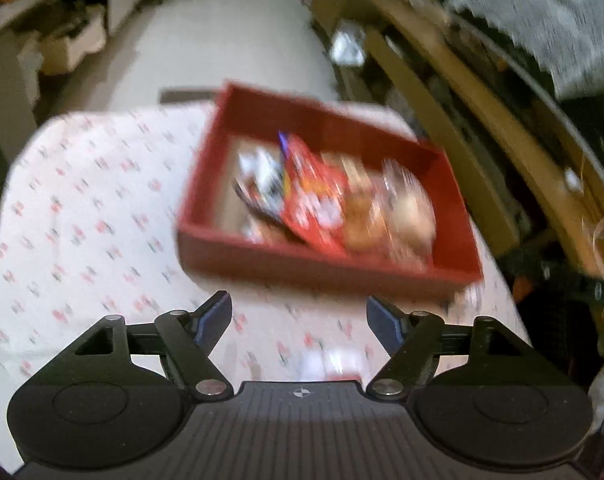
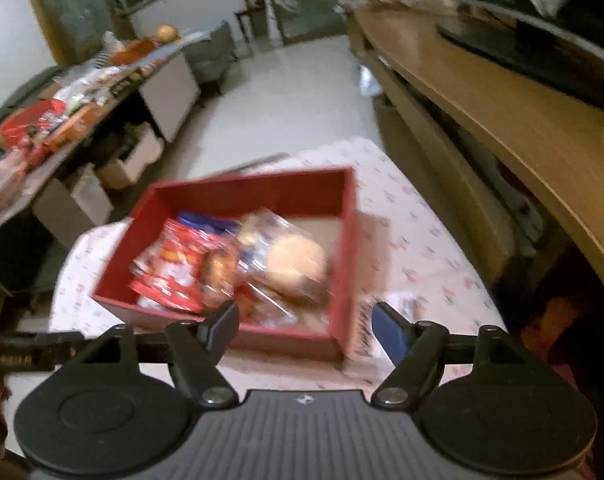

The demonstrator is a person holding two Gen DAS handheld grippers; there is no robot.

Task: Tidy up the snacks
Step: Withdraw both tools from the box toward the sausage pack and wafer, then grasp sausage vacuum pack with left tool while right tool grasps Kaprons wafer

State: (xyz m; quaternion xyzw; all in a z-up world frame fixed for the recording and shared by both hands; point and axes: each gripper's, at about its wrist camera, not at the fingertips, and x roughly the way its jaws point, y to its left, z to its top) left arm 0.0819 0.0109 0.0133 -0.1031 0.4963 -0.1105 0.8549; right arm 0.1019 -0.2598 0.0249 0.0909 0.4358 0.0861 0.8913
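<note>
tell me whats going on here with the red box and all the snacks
A person is sorting snacks with two handheld grippers. The left gripper and right gripper both hang open and empty above the patterned tablecloth. The red rectangular cardboard box already holds several packets, including a red foil snack bag and a clear-wrapped round bun.

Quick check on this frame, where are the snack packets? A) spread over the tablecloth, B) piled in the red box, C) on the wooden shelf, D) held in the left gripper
B: the snack packets lie piled inside the red box on the patterned tablecloth, while the left gripper and the right gripper are both open and hold nothing. One small packet lies outside by the box's corner.
</note>
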